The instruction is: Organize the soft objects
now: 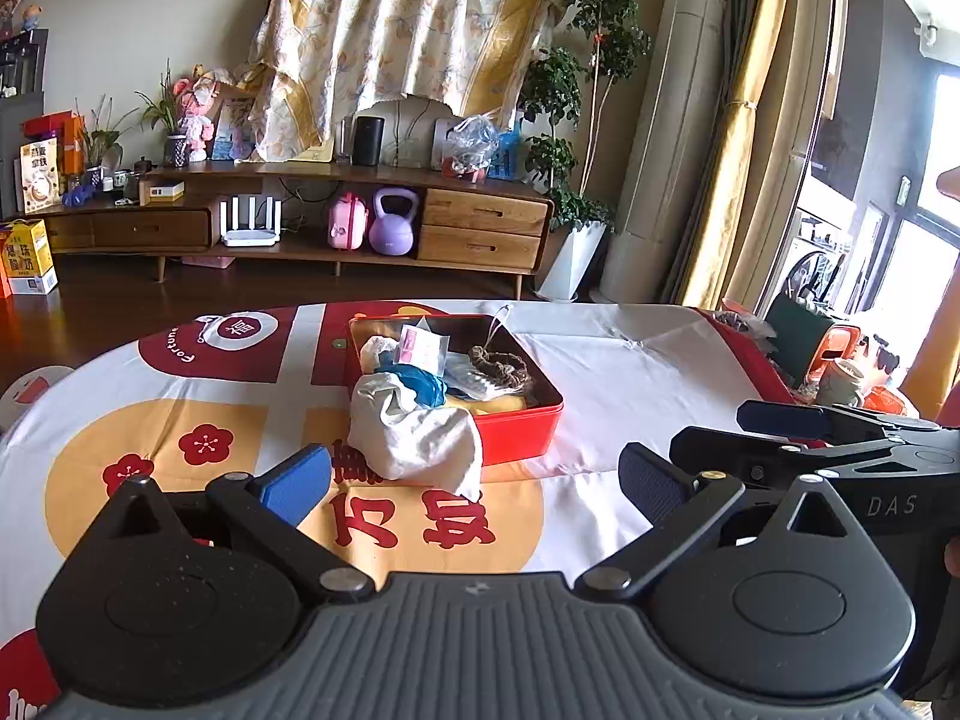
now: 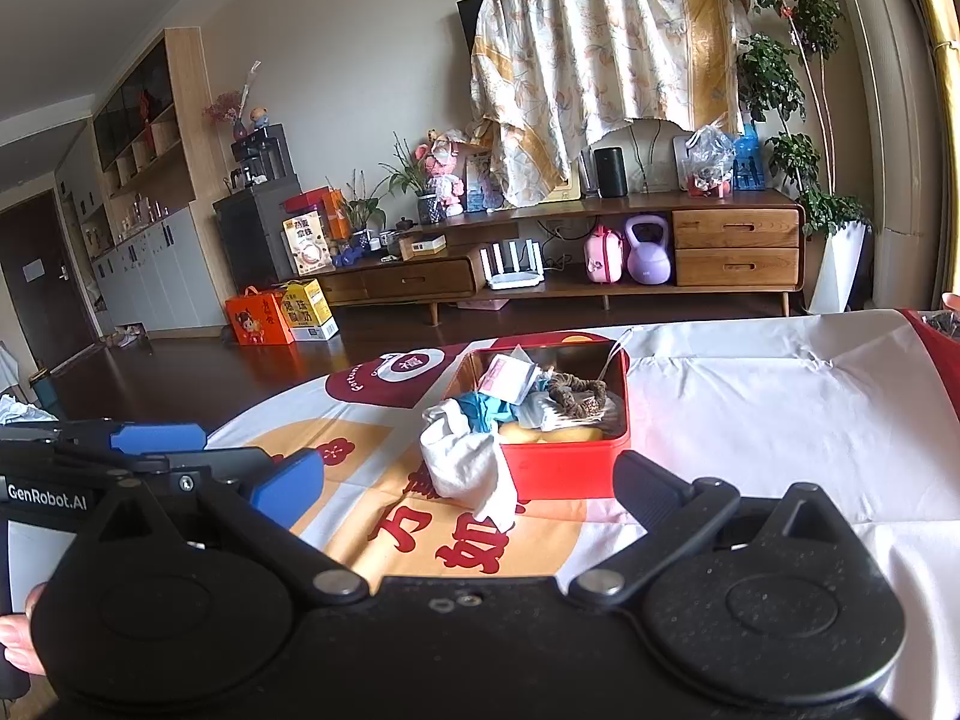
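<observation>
A red tin box point(image 1: 522, 429) point(image 2: 564, 468) stands on the table, filled with soft items: a blue cloth point(image 1: 420, 381), a brown scrunchie point(image 1: 501, 363) point(image 2: 576, 396), a yellow item point(image 2: 552, 435) and a small pink-and-white packet point(image 1: 423, 348) point(image 2: 507, 378). A white cloth point(image 1: 420, 435) point(image 2: 468, 465) hangs out over the box's near left corner onto the tablecloth. My left gripper point(image 1: 474, 480) is open and empty, just short of the white cloth. My right gripper point(image 2: 468, 486) is open and empty, beside the left one and facing the box.
The table point(image 1: 630, 372) carries a white, red and orange printed cloth. Clutter sits at its right end point(image 1: 840, 360). Across the wooden floor stands a low TV cabinet point(image 1: 300, 222) with a kettlebell, boxes and plants.
</observation>
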Motion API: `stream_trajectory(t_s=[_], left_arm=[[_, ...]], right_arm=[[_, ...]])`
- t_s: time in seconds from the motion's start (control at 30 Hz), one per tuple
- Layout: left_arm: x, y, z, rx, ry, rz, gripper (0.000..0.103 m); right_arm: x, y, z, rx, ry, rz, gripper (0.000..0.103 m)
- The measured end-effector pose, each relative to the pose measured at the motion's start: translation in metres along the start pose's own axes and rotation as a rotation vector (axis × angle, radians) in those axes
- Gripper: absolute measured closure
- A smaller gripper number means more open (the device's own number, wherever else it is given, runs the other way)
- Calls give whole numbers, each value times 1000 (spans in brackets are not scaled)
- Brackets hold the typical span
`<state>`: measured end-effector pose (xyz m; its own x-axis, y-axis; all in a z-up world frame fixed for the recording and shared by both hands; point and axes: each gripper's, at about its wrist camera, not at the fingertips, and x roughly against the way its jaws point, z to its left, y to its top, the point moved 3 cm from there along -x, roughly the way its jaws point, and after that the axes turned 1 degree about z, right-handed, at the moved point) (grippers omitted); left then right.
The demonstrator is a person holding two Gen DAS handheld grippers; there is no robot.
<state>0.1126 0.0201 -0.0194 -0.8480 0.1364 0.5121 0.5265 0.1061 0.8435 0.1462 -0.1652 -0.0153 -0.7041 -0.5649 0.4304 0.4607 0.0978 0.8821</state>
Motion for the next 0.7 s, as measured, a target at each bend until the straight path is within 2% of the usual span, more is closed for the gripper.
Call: stream_trajectory(t_s=[0.7], left_arm=[[3, 2, 0, -12, 8, -6, 0]], right_arm=[[1, -1, -1, -5, 1, 0, 0]])
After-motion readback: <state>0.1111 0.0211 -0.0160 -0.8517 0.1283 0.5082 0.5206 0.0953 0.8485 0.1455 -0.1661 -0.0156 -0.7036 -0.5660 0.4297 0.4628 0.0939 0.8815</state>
